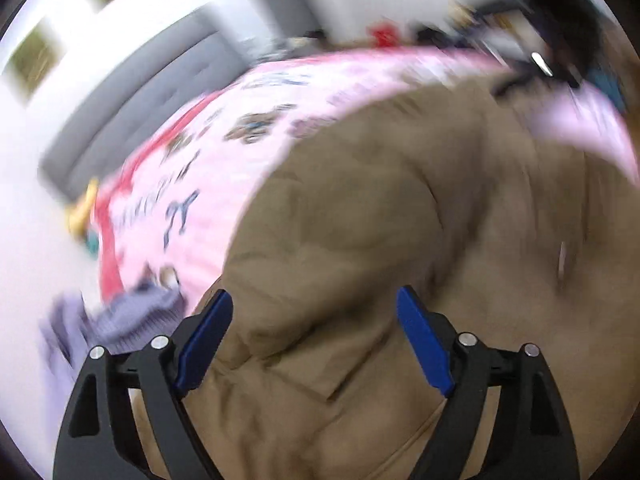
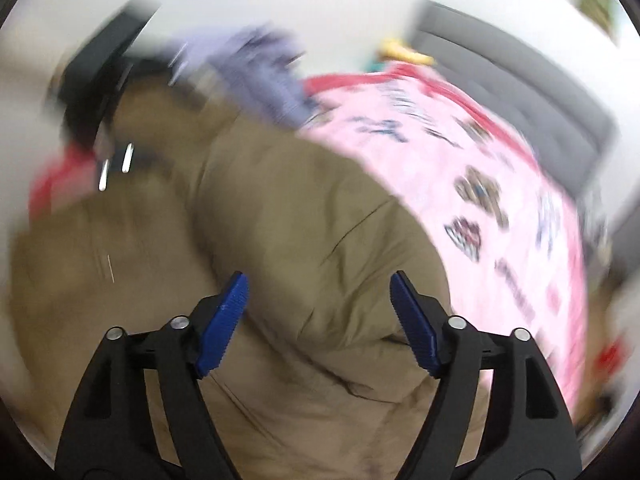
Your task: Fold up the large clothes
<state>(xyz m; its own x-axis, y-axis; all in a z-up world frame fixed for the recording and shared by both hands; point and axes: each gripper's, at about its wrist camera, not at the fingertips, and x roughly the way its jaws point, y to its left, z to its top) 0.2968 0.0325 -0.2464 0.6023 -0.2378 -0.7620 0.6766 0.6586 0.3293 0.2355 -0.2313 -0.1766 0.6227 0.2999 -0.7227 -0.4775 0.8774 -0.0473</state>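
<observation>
Khaki padded garment (image 1: 380,220) lies rumpled across the pink printed bedspread (image 1: 224,152), its lettering too blurred to read, beneath my left gripper (image 1: 314,312) and right gripper (image 2: 318,300), both released, jaws spread.

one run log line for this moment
left hand-held gripper: open, empty | right hand-held gripper: open, empty | tan garment: on pink bedspread
</observation>
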